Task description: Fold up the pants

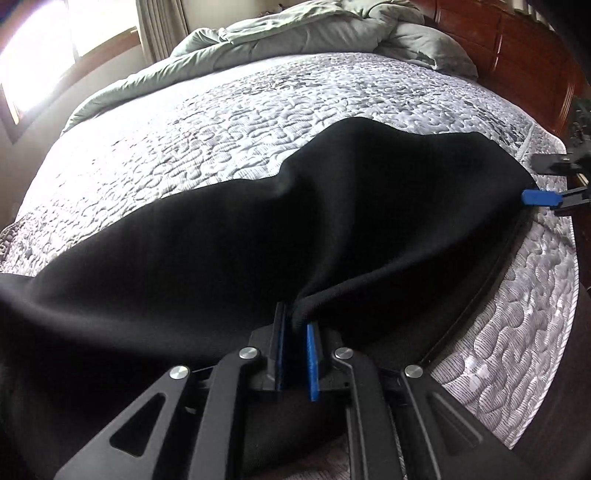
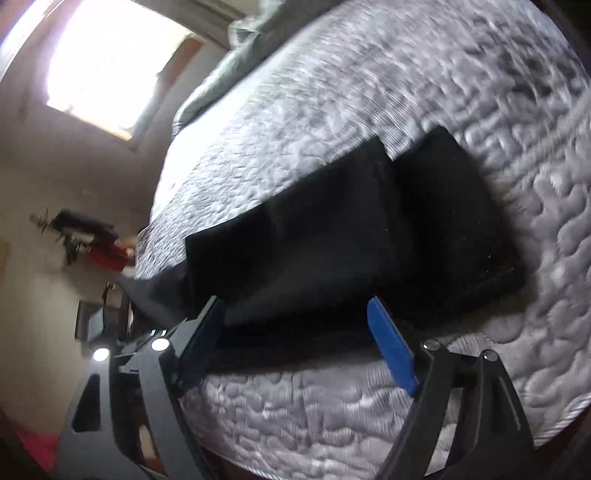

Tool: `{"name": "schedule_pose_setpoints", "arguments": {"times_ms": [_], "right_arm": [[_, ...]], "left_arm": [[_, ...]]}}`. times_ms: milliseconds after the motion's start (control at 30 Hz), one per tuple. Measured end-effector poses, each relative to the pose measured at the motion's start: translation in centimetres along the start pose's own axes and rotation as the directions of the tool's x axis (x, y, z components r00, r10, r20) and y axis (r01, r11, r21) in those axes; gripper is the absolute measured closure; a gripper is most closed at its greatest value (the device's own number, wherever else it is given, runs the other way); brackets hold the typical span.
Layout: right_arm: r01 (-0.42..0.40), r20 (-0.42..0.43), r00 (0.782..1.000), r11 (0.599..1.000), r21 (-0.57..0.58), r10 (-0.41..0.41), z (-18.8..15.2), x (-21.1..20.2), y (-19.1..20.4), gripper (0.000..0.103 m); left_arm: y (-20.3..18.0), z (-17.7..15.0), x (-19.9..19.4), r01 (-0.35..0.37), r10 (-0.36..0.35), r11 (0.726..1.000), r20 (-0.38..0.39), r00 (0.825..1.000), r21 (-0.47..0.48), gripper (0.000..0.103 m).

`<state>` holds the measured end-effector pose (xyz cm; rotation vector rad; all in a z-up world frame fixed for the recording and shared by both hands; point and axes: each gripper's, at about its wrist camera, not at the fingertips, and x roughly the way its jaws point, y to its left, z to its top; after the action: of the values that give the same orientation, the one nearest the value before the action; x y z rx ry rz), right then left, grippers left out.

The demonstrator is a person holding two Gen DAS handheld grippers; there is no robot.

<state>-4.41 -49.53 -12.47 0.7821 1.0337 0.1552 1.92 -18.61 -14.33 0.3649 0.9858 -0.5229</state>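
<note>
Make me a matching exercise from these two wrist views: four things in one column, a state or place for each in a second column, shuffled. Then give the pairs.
Things
1. left gripper
2. right gripper
3. black pants
4. grey-green comforter

States or places
A. bunched at the far end of the bed
B. fingers spread wide, nothing between them
C. spread across the quilted mattress, one edge lifted
D. fingers close together, pinching a fabric edge

Pairs: 1-D, 2-B, 3-C, 4-A
</note>
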Motion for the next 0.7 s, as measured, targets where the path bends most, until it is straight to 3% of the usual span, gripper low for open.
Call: {"name": "schedule_pose_setpoints", "arguments": {"times_ms": [133,200,233,267,300,333,400,500,533,567,600,700], "right_arm": [[0.005,0.007,1.000,0.991,0.133,-0.006,0.7,1.2,-0.9,0.025],[0.010,0.025,1.000,0.989,0.148,-0.014,0.9,1.2,-0.8,0.039],[0.025,0.033,0.999,0.989,0.149,-0.030,1.2,1.2,-0.8,0.056],[0.024,0.039,0.999,0.986,0.164,-0.031,1.5,1.3,-1.0,0.081],[0.000,0.042,0.999,0.982,0.188,-0.009,1.8,1.4,-1.4,0.096],[-0.025,0.043,0.999,0.978,0.205,0.016,1.9,1.4,-1.8,0.103],[-0.063,0.069,0.996,0.966,0.250,0.047,2.4,1.1,-2.5,0.103],[0.003,0.062,0.998,0.970,0.242,-0.019,2.6,0.3,-2.3,0.099],[0.016,0.049,0.998,0.972,0.236,-0.029,2.4,0.1,-2.0,0.089],[0.022,0.038,0.999,0.972,0.234,-0.032,2.2,-0.2,-2.1,0.070],[0.034,0.023,0.999,0.972,0.232,-0.040,1.9,-0.3,-2.2,0.062],[0.042,-0.005,0.999,0.974,0.221,-0.042,0.7,-0.2,-1.9,0.057]], "left_arm": [[0.1,0.2,-0.1,0.001,-0.001,1.000,-0.013,1.000,0.002,0.093],[0.1,0.3,-0.1,0.000,0.000,1.000,-0.020,1.000,0.001,0.093],[0.1,0.5,-0.1,0.001,-0.001,1.000,-0.025,1.000,0.000,0.093],[0.1,0.6,-0.2,0.003,-0.003,1.000,-0.027,1.000,-0.002,0.093],[0.2,0.7,-0.2,0.005,-0.006,1.000,-0.031,1.000,-0.005,0.093],[0.2,0.8,-0.5,0.007,-0.008,1.000,-0.033,0.999,-0.008,0.093],[0.2,1.0,-0.8,0.009,-0.009,1.000,-0.030,1.000,-0.013,0.093],[0.3,1.2,-1.0,0.005,-0.005,1.000,-0.037,0.999,-0.012,0.092],[0.2,1.3,-0.9,0.001,-0.001,1.000,-0.042,0.999,-0.009,0.092],[0.1,1.3,-0.8,-0.003,0.003,1.000,-0.045,0.999,-0.009,0.092],[0.1,1.3,-0.6,-0.007,0.006,1.000,-0.048,0.999,-0.008,0.092],[0.1,1.4,-0.2,-0.010,0.009,1.000,-0.058,0.998,-0.028,0.092]]}}
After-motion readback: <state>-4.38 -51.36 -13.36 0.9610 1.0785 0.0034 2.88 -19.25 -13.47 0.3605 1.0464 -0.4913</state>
